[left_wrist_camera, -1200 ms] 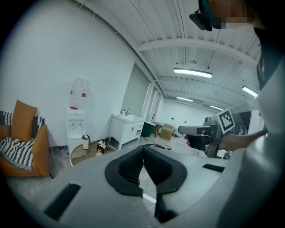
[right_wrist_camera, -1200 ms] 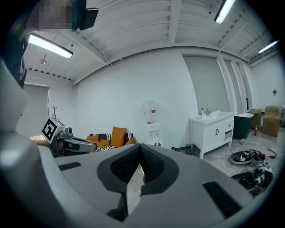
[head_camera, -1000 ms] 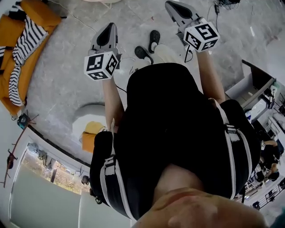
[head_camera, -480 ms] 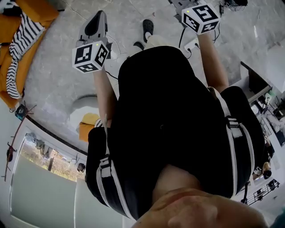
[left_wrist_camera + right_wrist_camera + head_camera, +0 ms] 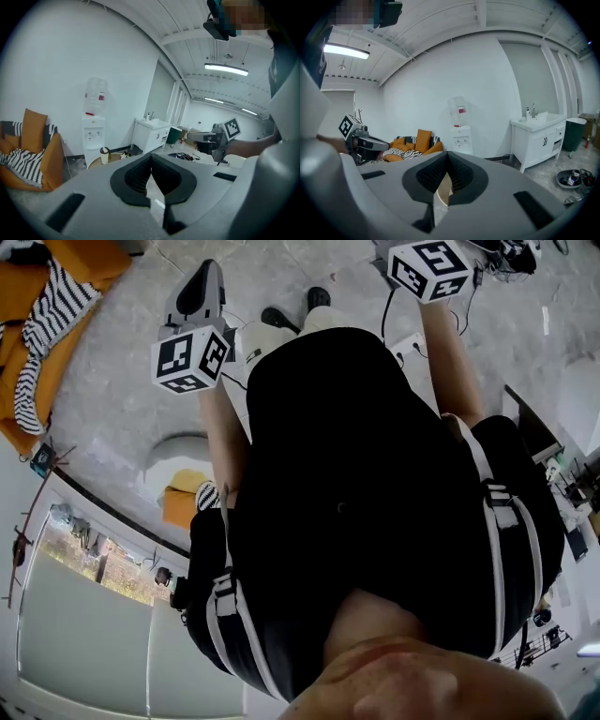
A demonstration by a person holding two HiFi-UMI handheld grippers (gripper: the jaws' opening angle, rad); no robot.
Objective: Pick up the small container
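Observation:
No small container is clearly in view; the closest thing is a small lidded cup (image 5: 104,155) on a low round table beside the water dispenser (image 5: 93,123), far from both grippers. My left gripper (image 5: 151,161) is held out in the air with its jaws shut and nothing between them; in the head view it (image 5: 204,276) points forward above the grey floor. My right gripper (image 5: 446,163) is also shut and empty. Only its marker cube (image 5: 429,268) shows at the head view's top edge. Each gripper appears in the other's view: the right gripper (image 5: 220,138) and the left gripper (image 5: 358,138).
An orange sofa (image 5: 56,277) with a striped blanket stands at the left. A white sink cabinet (image 5: 539,140) stands by the wall, with a bowl of bits (image 5: 572,178) on the floor near it. The person's black-shirted torso fills the head view's middle.
Both grippers have shifted up in the head view, and the right one's jaws have left the top edge. The person's feet have moved. Both jaws stay shut.

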